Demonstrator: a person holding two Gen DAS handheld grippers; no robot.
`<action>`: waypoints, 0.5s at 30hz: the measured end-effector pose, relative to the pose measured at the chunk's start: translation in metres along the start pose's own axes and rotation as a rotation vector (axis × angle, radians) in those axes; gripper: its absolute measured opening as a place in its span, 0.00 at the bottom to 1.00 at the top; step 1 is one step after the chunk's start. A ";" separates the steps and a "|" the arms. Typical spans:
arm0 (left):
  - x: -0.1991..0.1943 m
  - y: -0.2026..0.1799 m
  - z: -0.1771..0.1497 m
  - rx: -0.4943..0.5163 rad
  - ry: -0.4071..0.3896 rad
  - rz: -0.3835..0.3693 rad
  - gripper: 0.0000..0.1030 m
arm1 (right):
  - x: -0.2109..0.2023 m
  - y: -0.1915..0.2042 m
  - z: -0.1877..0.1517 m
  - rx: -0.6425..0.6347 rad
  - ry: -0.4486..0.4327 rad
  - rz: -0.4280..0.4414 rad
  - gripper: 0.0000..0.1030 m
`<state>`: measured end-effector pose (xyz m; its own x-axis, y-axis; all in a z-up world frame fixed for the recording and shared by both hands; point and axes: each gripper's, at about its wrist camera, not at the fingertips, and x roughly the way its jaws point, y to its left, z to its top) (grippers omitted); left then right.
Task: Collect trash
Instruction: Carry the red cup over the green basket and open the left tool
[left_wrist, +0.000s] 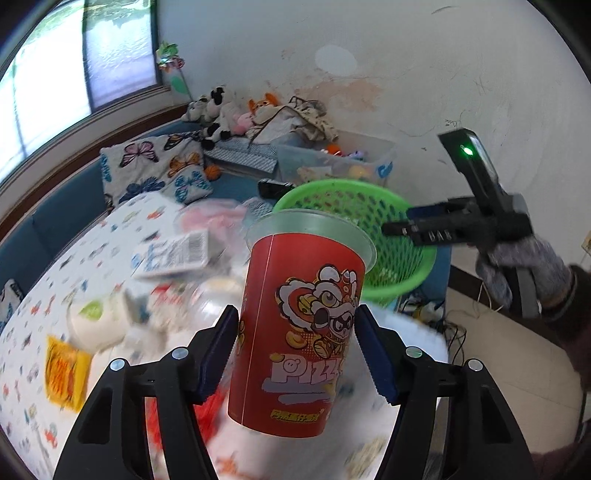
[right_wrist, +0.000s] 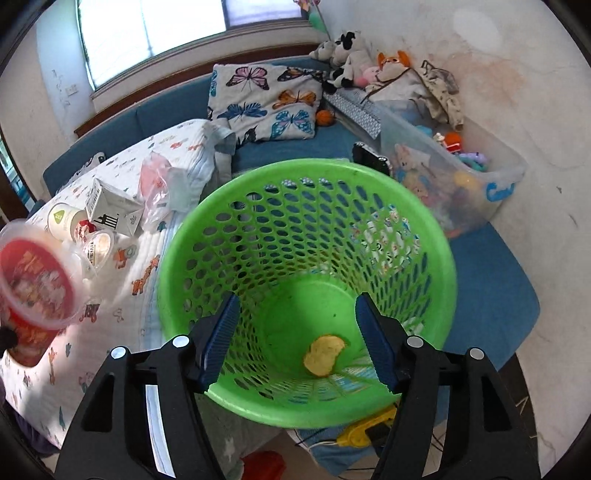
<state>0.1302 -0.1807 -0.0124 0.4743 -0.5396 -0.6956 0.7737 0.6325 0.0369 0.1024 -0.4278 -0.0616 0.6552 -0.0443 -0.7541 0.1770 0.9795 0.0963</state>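
Left gripper (left_wrist: 295, 350) is clamped on a red cup (left_wrist: 299, 332), one blue pad pressed to each side of its lower half; the cup is lifted off the bed and tilts a little, its clear rim toward the green basket (left_wrist: 399, 229) beyond it. A lion-dance cartoon and the letters "Pizz" show on the cup's side. From the right wrist camera the same red cup (right_wrist: 35, 288) sits at the far left edge, beside and outside the green basket (right_wrist: 306, 295), apart from its rim. Right gripper (right_wrist: 297, 339) has its fingers spread wide with nothing between them; it hangs over the basket's mouth, looking down inside. In the left wrist view the right gripper (left_wrist: 402, 229) shows side-on at the basket's near rim, held by a gloved hand (left_wrist: 524, 273). On the basket floor lies one yellowish scrap (right_wrist: 323, 354) with a bite-shaped notch, between the two pads in that view. On the patterned bedspread (right_wrist: 122, 280) left of the basket lie more pieces: a white carton (right_wrist: 110, 212), a crumpled clear bag (right_wrist: 162, 192), a white tub with a green label (right_wrist: 62, 219) and a small clear-lidded cup (right_wrist: 98, 249). The left view is motion-blurred over that pile; a yellow packet (left_wrist: 64, 373) lies at its near left.
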 end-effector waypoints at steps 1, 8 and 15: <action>0.008 -0.004 0.009 -0.001 0.003 -0.011 0.61 | -0.003 -0.002 -0.001 0.000 -0.006 -0.003 0.66; 0.063 -0.030 0.055 0.012 0.043 -0.051 0.61 | -0.027 -0.020 -0.013 0.017 -0.040 -0.017 0.71; 0.111 -0.063 0.082 0.034 0.089 -0.084 0.61 | -0.039 -0.039 -0.024 0.053 -0.048 -0.018 0.72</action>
<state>0.1689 -0.3260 -0.0336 0.3697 -0.5376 -0.7578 0.8236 0.5672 -0.0006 0.0526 -0.4600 -0.0518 0.6857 -0.0728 -0.7242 0.2274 0.9666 0.1182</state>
